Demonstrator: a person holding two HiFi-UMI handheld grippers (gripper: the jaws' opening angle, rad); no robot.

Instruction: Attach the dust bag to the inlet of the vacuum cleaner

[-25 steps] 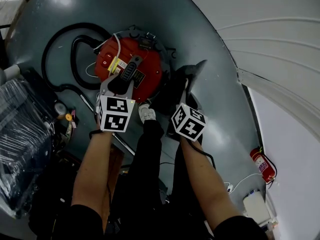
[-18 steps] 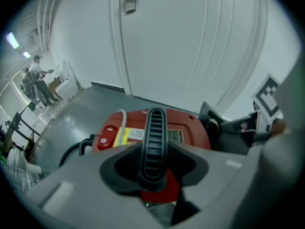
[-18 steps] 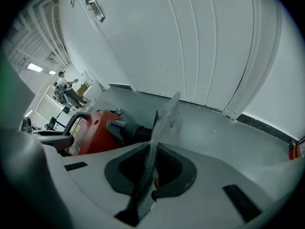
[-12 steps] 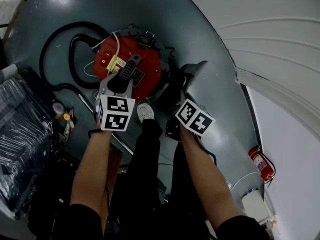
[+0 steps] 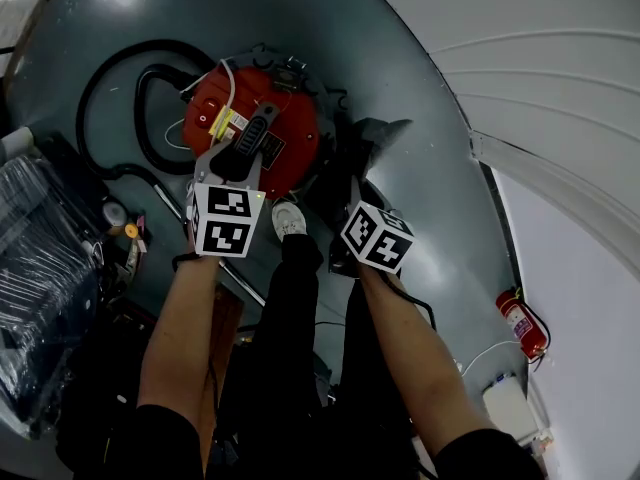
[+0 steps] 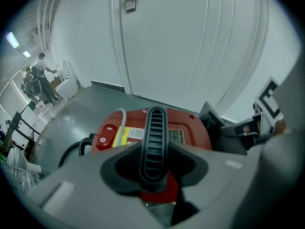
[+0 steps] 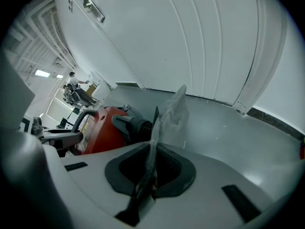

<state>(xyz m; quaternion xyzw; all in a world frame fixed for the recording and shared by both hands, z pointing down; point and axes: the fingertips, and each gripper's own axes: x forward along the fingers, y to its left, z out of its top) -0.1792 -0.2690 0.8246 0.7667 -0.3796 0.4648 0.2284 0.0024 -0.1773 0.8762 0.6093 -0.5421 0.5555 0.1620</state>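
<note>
The red vacuum cleaner (image 5: 255,128) stands on the grey floor, its lid facing up at me. My left gripper (image 5: 240,156) is shut on the vacuum's black ribbed handle (image 6: 155,142), which sits between the pads in the left gripper view. To its right, my right gripper (image 5: 356,194) is shut on the thin edge of the grey dust bag (image 5: 378,140). The dust bag (image 7: 174,109) stands up from the jaws beside the vacuum's black corrugated inlet piece (image 7: 137,126), and I cannot tell whether they touch.
A black hose (image 5: 118,98) loops on the floor left of the vacuum. Plastic-wrapped goods (image 5: 40,268) lie at the left edge. My shoe (image 5: 290,223) is just below the vacuum. A white wall (image 5: 560,88) runs along the right, with a red fire extinguisher (image 5: 522,323) at its foot.
The right gripper has tilted and shifted a little with the dust bag in it. The left gripper stays on the handle.
</note>
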